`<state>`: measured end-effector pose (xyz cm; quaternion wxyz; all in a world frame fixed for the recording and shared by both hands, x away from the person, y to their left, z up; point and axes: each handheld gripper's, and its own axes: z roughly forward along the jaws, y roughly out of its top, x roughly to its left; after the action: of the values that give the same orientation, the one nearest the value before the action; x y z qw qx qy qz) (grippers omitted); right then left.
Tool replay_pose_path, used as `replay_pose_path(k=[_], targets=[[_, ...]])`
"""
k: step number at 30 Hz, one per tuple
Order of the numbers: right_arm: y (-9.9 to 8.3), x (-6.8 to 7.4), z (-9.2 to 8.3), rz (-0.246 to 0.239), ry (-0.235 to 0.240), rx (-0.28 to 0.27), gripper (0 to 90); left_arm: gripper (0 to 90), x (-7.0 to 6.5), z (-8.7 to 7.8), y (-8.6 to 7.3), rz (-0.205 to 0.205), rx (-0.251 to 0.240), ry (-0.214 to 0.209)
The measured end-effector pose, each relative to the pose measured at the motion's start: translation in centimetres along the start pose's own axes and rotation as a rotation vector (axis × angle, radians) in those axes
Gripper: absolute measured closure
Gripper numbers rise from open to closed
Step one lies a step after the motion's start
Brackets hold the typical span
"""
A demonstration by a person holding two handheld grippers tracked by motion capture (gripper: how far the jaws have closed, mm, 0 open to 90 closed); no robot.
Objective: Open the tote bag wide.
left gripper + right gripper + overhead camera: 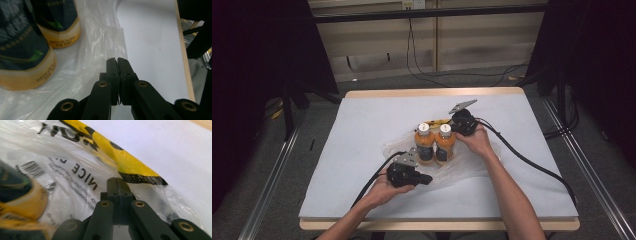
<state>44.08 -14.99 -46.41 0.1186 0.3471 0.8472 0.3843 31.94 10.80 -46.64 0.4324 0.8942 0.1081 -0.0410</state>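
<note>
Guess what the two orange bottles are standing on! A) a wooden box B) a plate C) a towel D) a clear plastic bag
D: both bottles stand upright, side by side, on a crinkly clear plastic bag spread over the white table.

Your left hand (384,191) holds the left gripper (426,179) at the near edge of a clear plastic bag (398,146) on the white table (362,130). Two orange bottles (435,143) stand upright side by side on the bag. Your right hand (476,141) holds the right gripper (454,124) beside the right bottle's cap.
</note>
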Motion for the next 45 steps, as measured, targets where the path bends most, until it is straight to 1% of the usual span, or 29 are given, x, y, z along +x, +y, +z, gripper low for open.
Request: replay_pose_path(k=[2, 3, 4, 5, 6, 7, 8, 10, 12, 13, 15, 18, 19, 21, 23, 24, 25, 26, 27, 28, 31, 33, 35, 37, 39, 40, 42, 43, 45], targets=[[0.0, 0.2, -0.3, -0.006, -0.004, 0.002, 90.0, 85.7, 0.0, -0.1, 0.0, -0.009, -0.012, 0.008], [-0.1, 0.5, -0.9, -0.022, -0.024, 0.01, 90.0, 82.1, -0.1, -0.3, 0.0, -0.012, -0.021, 0.016], [-0.1, 0.5, -0.9, -0.022, -0.024, 0.01, 90.0, 78.6, -0.1, -0.3, 0.0, -0.012, -0.021, 0.016], [-0.2, 0.7, -1.7, -0.026, -0.03, 0.0, 90.0, 75.2, -0.1, -0.6, 0.1, -0.015, -0.042, 0.029], [-0.2, 0.7, -1.7, -0.026, -0.03, 0.0, 90.0, 74.4, -0.1, -0.6, 0.1, -0.015, -0.042, 0.029], [-0.2, 0.8, -2.1, -0.029, -0.026, -0.018, 90.0, 74.4, 0.0, -0.6, 0.1, -0.02, -0.063, 0.024], [-0.3, 1.0, -2.5, -0.029, -0.026, -0.034, 88.1, 72.9, 0.0, -0.8, 0.2, -0.01, -0.072, 0.039], [-0.4, 1.1, -3.4, -0.024, -0.028, -0.05, 81.8, 66.4, -0.1, -1.2, 0.3, -0.013, -0.104, 0.054], [-0.6, 1.2, -4.3, -0.025, -0.053, -0.059, 78.1, 60.1, -0.1, -1.6, 0.5, -0.016, -0.131, 0.078], [-0.9, 1.3, -5.1, -0.022, -0.067, -0.07, 70.5, 49.7, -0.1, -1.8, 0.7, -0.031, -0.135, 0.099], [-1.2, 1.3, -5.5, -0.018, -0.06, -0.081, 68.2, 47.7, -0.1, -2.2, 0.8, -0.036, -0.158, 0.11], [-1.8, 1.5, -6.7, -0.01, -0.057, -0.102, 54.6, 39.0, -0.2, -3.0, 0.9, -0.046, -0.181, 0.132], [-2.2, 1.7, -7.4, -0.001, -0.047, -0.116, 50.7, 31.2, -0.1, -3.2, 1.0, -0.041, -0.183, 0.147], [-2.8, 1.8, -8.1, 0.006, -0.048, -0.124, 42.9, 25.5, -0.1, -4.0, 0.9, -0.044, -0.193, 0.2], [-3.3, 1.9, -8.8, 0.014, -0.039, -0.14, 36.4, 22.7, -0.2, -4.3, 0.8, -0.044, -0.201, 0.212], [-3.3, 1.9, -8.8, 0.014, -0.039, -0.14, 36.4, 22.7, -0.3, -4.6, 0.7, -0.035, -0.201, 0.221], [-3.9, 2.0, -9.5, 0.034, -0.02, -0.158, 27.9, 20.9, -0.4, -5.0, 0.5, -0.03, -0.202, 0.233], [-3.9, 2.0, -9.5, 0.034, -0.02, -0.158, 27.9, 19.3, -0.4, -5.0, 0.5, -0.03, -0.202, 0.233], [-4.1, 2.1, -9.8, 0.036, -0.02, -0.164, 23.2, 19.3, -0.4, -5.3, 0.4, -0.036, -0.197, 0.244], [-4.3, 2.3, -10.1, 0.037, -0.033, -0.165, 18.7, 18.2, -0.4, -5.5, 0.3, -0.033, -0.199, 0.246], [-5.0, 2.9, -11.2, 0.038, -0.053, -0.18, 12.3, 14.8, -0.5, -6.1, -0.1, -0.051, -0.203, 0.269], [-5.6, 3.6, -12.6, 0.041, -0.072, -0.202, 11.2, 11.9, -0.6, -6.6, -0.4, -0.061, -0.21, 0.284], [-5.9, 3.8, -13.1, 0.038, -0.07, -0.213, 11.0, 10.7, -0.7, -7.3, -0.6, -0.062, -0.207, 0.301], [-6.5, 4.3, -14.1, 0.046, -0.094, -0.227, 10.2, 10.5, -0.9, -7.9, -1.0, -0.06, -0.212, 0.319], [-7.7, 4.8, -15.4, 0.069, -0.117, -0.246, 12.0, 9.3, -1.0, -8.5, -1.5, -0.074, -0.217, 0.346], [-7.7, 4.8, -15.4, 0.069, -0.117, -0.246, 12.0, 9.3, -1.0, -8.8, -1.8, -0.081, -0.218, 0.355], [-8.9, 5.1, -16.7, 0.105, -0.13, -0.265, 13.9, 8.7, -1.1, -9.4, -2.4, -0.118, -0.201, 0.403], [-9.3, 5.3, -17.1, 0.103, -0.15, -0.272, 13.8, 7.6, -1.1, -9.7, -2.7, -0.128, -0.202, 0.409], [-10.1, 5.6, -18.0, 0.117, -0.156, -0.283, 13.8, 7.3, -1.4, -10.7, -3.6, -0.146, -0.226, 0.421]])
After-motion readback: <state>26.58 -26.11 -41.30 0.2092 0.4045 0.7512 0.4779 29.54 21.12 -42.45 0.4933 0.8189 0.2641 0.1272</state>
